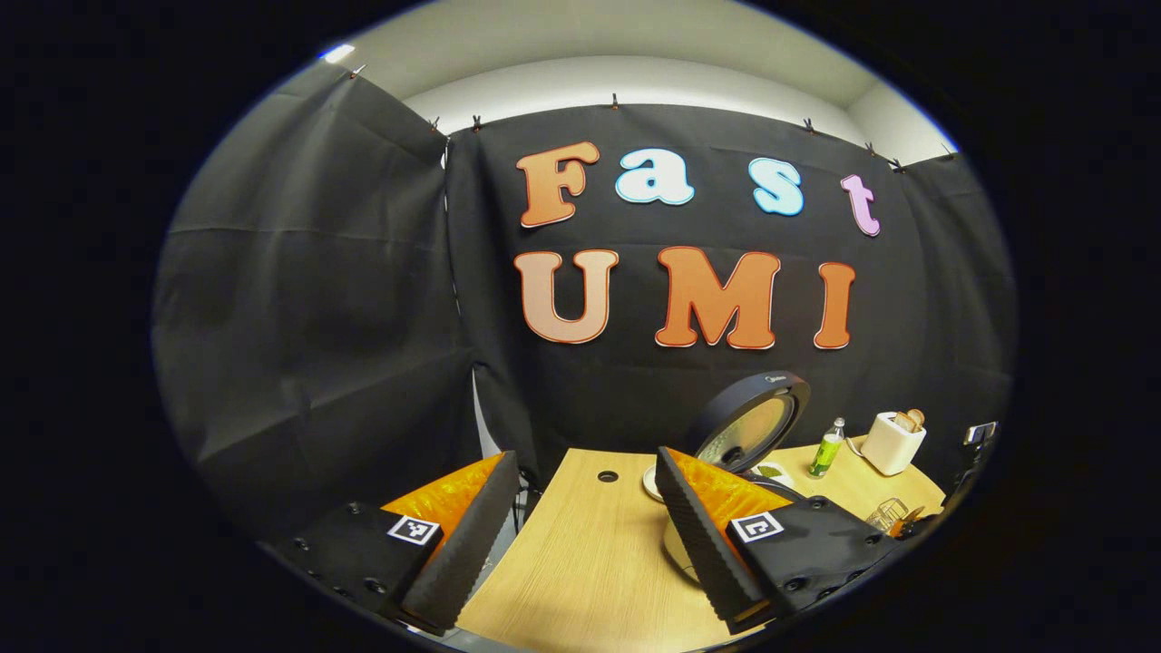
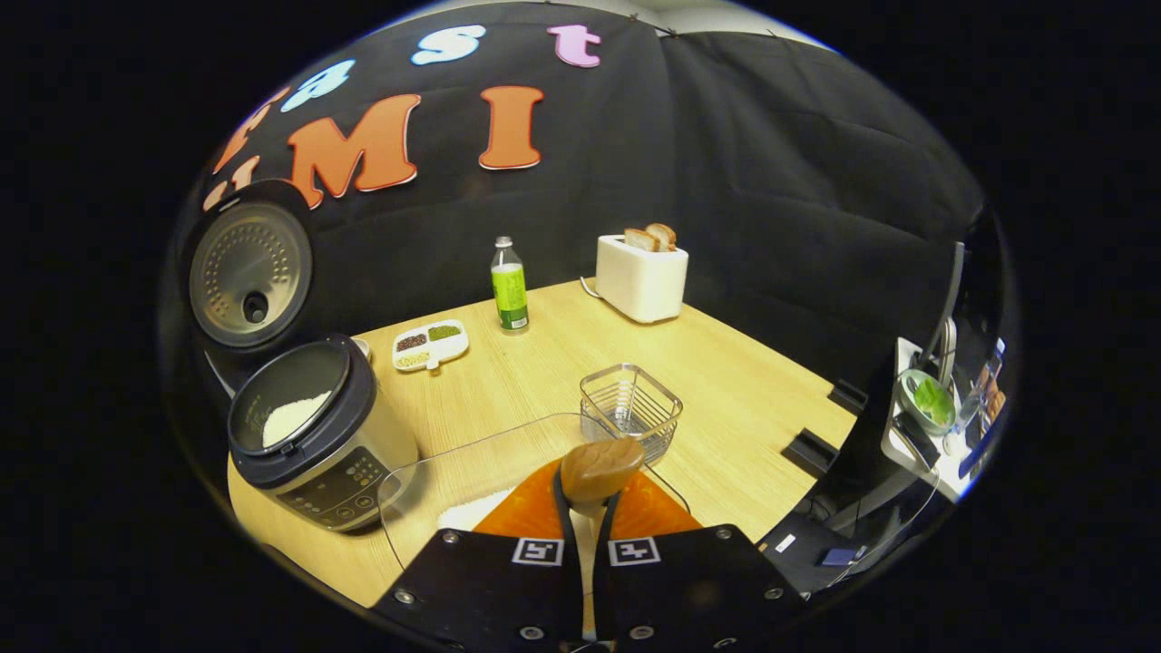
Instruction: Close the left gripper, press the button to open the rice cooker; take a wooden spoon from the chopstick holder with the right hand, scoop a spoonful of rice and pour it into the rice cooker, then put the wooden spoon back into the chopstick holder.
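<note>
Nearest the camera in the right gripper view, the right gripper (image 2: 588, 535) has its two fingers clenched on the slim handle of a light brown wooden spoon (image 2: 599, 470), whose rounded bowl stands up just past the fingertips. Whether the bowl still carries rice cannot be told. The spoon is stiff, light and smooth, so a firm pinch on the handle, as here, should keep it from swivelling. Just beyond the spoon stands the square wire chopstick holder (image 2: 631, 405) on the pale wooden counter (image 2: 744, 390). Left of the holder, a clear glass bowl (image 2: 408, 490) with white rice in it lies under the gripper. Further left of the holder sits the dark-rimmed silver rice cooker (image 2: 313, 435), its round lid (image 2: 249, 274) raised and white rice showing in the pot. Behind the holder stand a green-labelled bottle (image 2: 509, 286), a white toaster with bread (image 2: 640, 272) and a small divided dish of beans (image 2: 430, 345). In the left gripper view, the left gripper (image 1: 590, 535) hangs with fingers released and wide apart, holding nothing, over the counter.
</note>
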